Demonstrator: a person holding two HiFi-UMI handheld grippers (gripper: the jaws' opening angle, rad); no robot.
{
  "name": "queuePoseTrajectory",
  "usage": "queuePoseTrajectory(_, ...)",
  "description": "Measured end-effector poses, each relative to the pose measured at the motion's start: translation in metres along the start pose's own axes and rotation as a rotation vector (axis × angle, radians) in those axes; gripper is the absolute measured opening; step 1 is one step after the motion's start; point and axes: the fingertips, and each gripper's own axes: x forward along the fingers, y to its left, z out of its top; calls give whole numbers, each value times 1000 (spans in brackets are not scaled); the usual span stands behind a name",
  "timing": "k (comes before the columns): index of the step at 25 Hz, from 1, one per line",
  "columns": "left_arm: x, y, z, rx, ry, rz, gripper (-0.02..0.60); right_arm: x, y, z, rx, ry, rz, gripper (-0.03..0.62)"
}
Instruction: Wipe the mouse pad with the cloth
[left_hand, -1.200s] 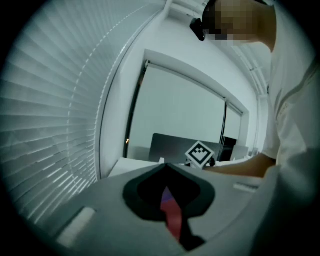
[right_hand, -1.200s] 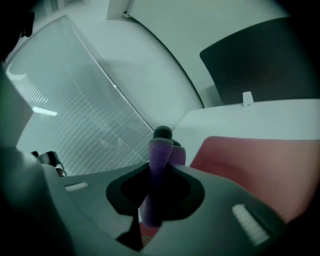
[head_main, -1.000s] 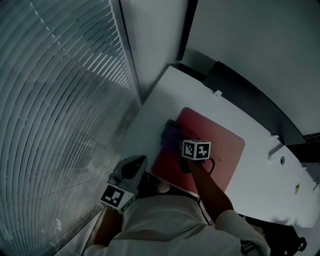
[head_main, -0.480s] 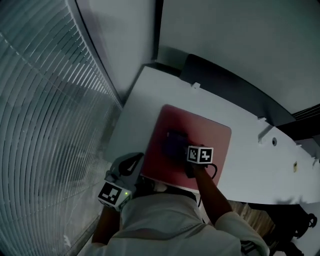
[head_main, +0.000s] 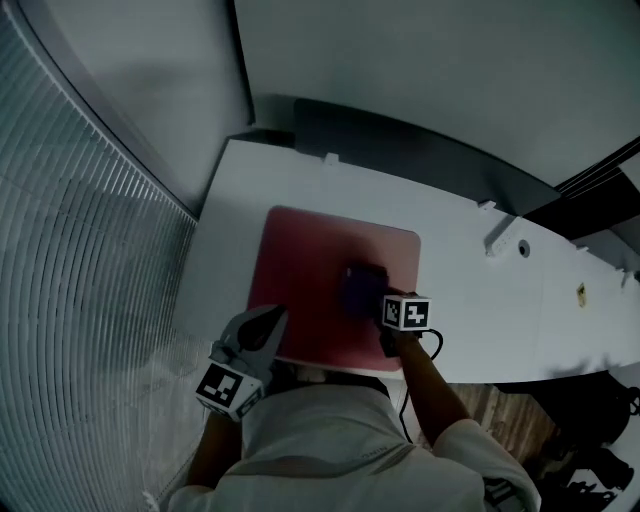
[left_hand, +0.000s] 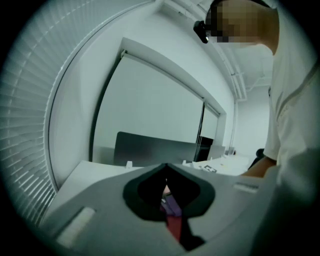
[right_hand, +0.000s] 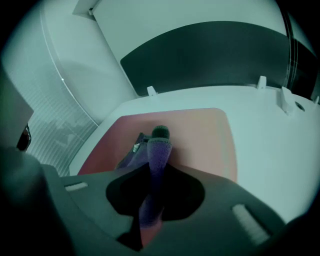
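White worktop (head_main: 300, 180), seen from above: my right gripper (right_hand: 150, 205) is clamped on the purple cloth (right_hand: 159, 149), a fold of it pinched between the closed jaws and the rest bunched ahead on the red mouse pad (right_hand: 200, 135). The pad lies flat near the worktop's front edge, and the cloth sits right of its middle.

My left gripper (head_main: 262, 328) hovers at the pad's near left corner, jaws drawn together to a thin slit. Nothing is held there; only a sliver of red and purple shows through from the left gripper view.

Slatted blinds (head_main: 80, 260) fill the left side, a dark panel (head_main: 400, 140) runs behind the worktop, and small white brackets (head_main: 497, 237) stand along its back edge. A black cable (head_main: 432, 345) loops beside my right gripper.

My own shirt (head_main: 330, 450) covers the pad's near edge. The dark shapes (head_main: 590, 465) on the floor at lower right are too dim to name.
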Motion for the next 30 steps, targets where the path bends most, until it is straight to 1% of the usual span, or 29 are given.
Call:
queuePoseTrajectory(5, 30, -25, 2, 26, -4, -37, 3, -28, -62, -3, 51, -19, -63, 49)
queuePoseTrajectory(8, 45, -41, 4, 20, 1, -48, 3, -45, -91, -7, 71, -30, -90, 49)
queuePoseTrajectory(14, 72, -77, 0, 35, 5, -62, 3, -72, -137, -15, 75, -44, -105, 49)
queuePoseTrajectory(17, 80, -88, -3, 45, 4, -49, 3, -87, -152, -17, 51, -42, -127, 49)
queuePoseTrajectory(19, 83, -90, -1, 53, -9, -31, 3, -98, -156, -9, 44, -62, -119, 49)
queuePoseTrajectory(20, 81, -91, 2, 34, -20, -21, 3, -105, -154, -3, 46, -83, -103, 49)
queuePoseTrajectory(22, 70, -92, 7, -8, -47, -10, 3, -117, -138, 7, 69, -130, -44, 49)
queuePoseTrajectory(24, 55, -84, 9, -9, -60, 13, 3, -123, -111, 15, 98, -163, 33, 48)
queuePoseTrajectory(26, 39, -70, 9, -1, -56, 50, 3, -121, -74, 22, 105, -174, 109, 48)
queuePoseTrajectory(28, 21, -53, 9, 2, -57, 70, 3, -113, -33, 28, 102, -173, 177, 48)
queuePoseTrajectory(30, -3, -37, 8, 12, -62, 91, 3, -99, 14, 32, 76, -166, 241, 48)
